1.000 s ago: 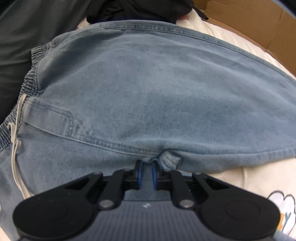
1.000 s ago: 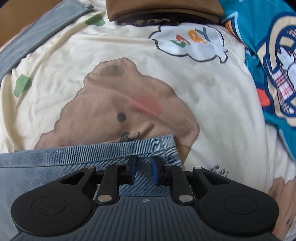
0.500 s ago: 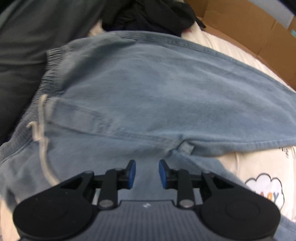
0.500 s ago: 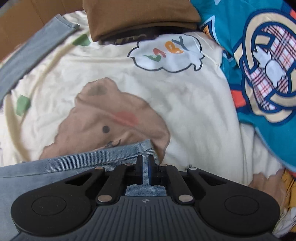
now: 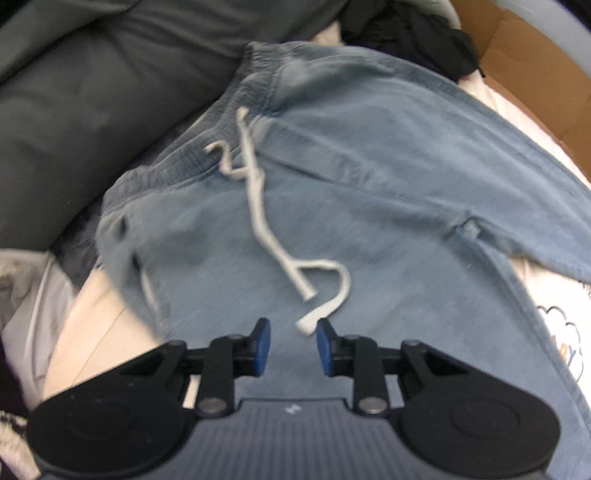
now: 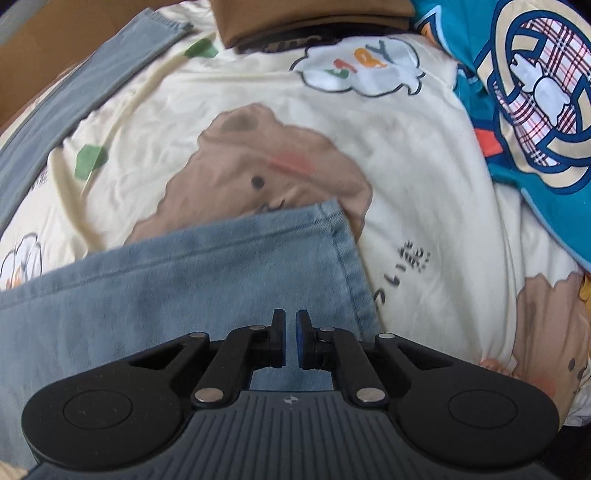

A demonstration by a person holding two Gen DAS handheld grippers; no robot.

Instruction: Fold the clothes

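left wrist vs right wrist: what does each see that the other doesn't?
Left wrist only: the elastic waistband and white drawstring of the jeans, a grey cushion, a black garment, and the open left gripper.

Right wrist only: the leg hem, a teal shirt, a brown garment, and the nearly closed right gripper, which holds nothing visible.

Both: the jeans, cream cartoon sheet, cardboard.

We see the denim trousers [image 5: 369, 192] smeared by motion blur, their legs cut off at the right edge. Under the right tongs [image 6: 290, 339], we cannot tell whether the near-closed pads pinch the trouser leg [image 6: 184, 280].
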